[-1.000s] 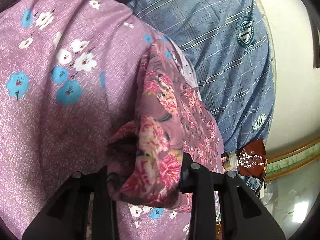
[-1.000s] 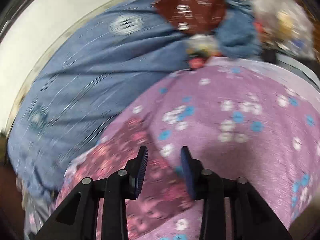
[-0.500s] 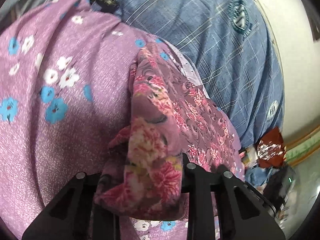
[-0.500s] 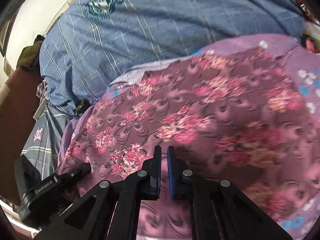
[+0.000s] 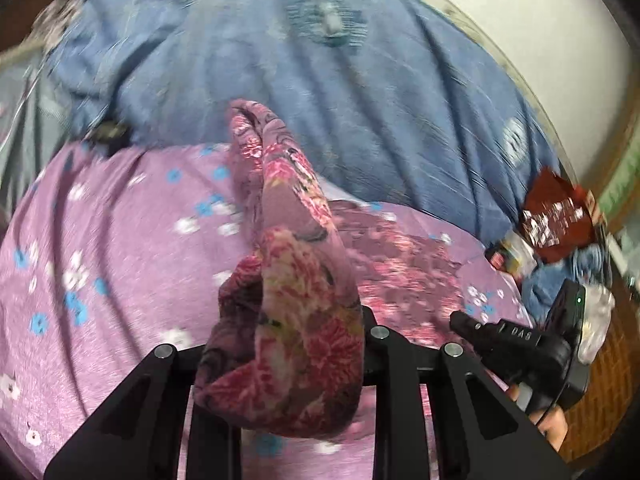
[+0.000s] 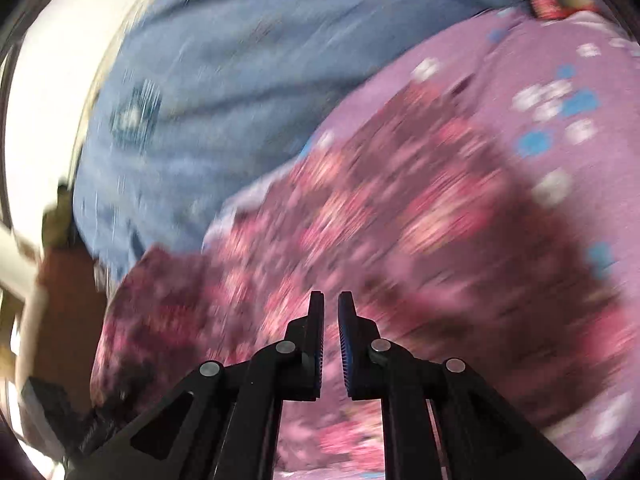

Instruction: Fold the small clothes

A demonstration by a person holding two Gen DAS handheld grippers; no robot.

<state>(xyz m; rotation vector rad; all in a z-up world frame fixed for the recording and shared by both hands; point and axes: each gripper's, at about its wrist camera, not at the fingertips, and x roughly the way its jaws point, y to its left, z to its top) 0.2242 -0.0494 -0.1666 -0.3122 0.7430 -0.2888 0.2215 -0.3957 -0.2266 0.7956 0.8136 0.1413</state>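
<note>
Left claw [image 5: 288, 344]: clamped on a bunched fold of a dark pink, rose-patterned, thin garment [image 5: 296, 280]. The cloth fills the gap between both black fingers, hides the pads and spills over them. From the grip a ridge of the garment runs toward 12 o'clock, lifted off the surface beneath; its remainder lies flat toward 3 o'clock.

Right claw [image 6: 330, 344]: jaws nearly together with a narrow slit between the blue ribbed pads [image 6: 347, 348]; they have just parted a little after closing. No cloth shows in the slit. The rose-patterned garment spreads below and beyond the tips, much blurred. In the left wrist view this claw sits at 4 o'clock, a hand [image 5: 552, 424] partly visible on its handle.

Lilac cloth with white and blue flowers [image 5: 112, 248]: lies under the garment, covering the lower half of both views.

Blue checked cloth with round emblems [image 5: 360, 100]: lies beyond the lilac cloth, toward 12 o'clock, touching its far edge.

Dark red printed wrapper [image 5: 556, 216]: at 3 o'clock in the left wrist view, beside small packets too blurred to identify.

Pale wall [image 5: 520, 12]: beyond the blue cloth, at 1 o'clock.
</note>
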